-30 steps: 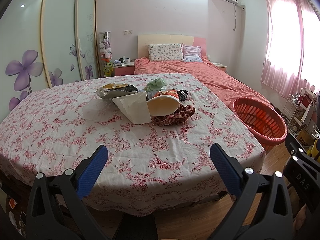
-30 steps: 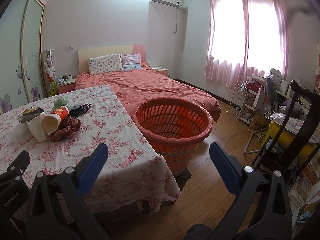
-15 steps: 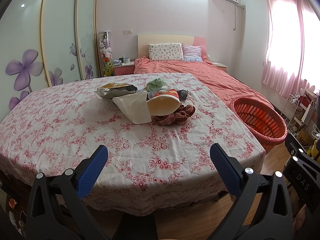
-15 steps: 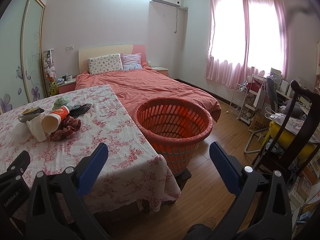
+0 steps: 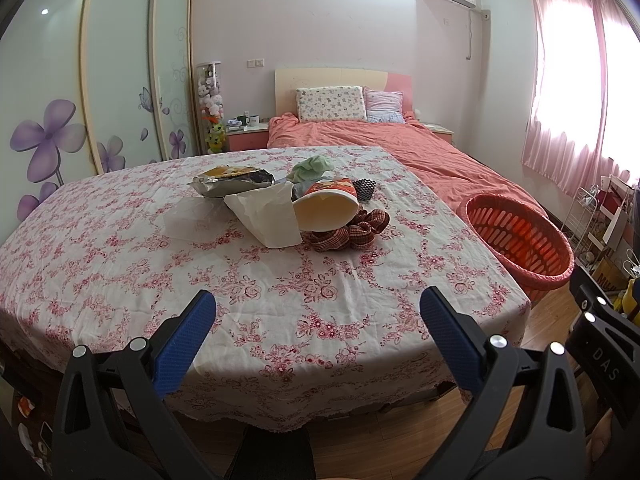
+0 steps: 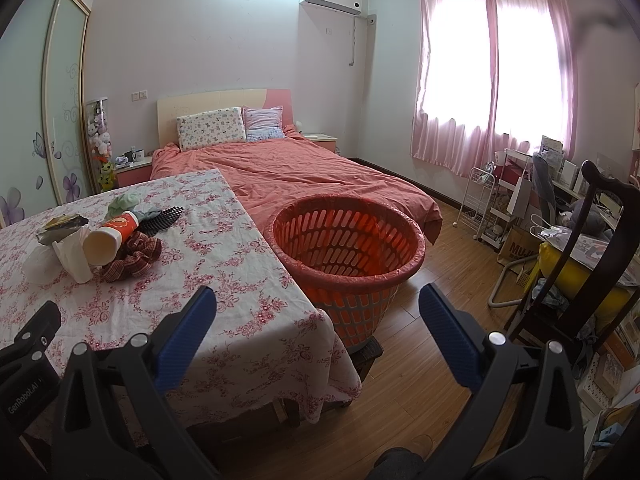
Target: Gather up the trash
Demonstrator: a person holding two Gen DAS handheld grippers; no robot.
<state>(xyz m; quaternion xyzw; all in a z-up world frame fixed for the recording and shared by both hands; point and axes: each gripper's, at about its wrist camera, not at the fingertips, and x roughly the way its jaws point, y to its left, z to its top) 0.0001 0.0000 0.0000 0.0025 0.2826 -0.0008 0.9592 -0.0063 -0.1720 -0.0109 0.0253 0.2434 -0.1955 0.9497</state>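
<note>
- Your left gripper hangs over the near edge of the table, its blue-padded fingers spread wide apart with nothing between them.
- Your right gripper is also spread wide and empty; it sits past the table's right corner, aimed at the floor and the orange basket.
- The trash lies in one heap near the middle of the flowered tablecloth, well apart from both grippers.
- The paper cup lies on its side, long axis running toward and away from you, with the pale end turned toward your left gripper and the red printed end pointing to the bed.
- A white paper bag leans against the cup's left side, touching it.
- A checked brown cloth is bunched under and to the right of the cup.
- A foil snack bag lies flat behind the paper bag, long axis left to right.
- A crumpled green item and a black mesh piece sit behind the cup; what they are is hard to tell from here.
- A clear plastic sheet lies flat just left of the paper bag.
- The basket stands on the floor just beside the table's right edge, upright, mouth open upward.
</note>
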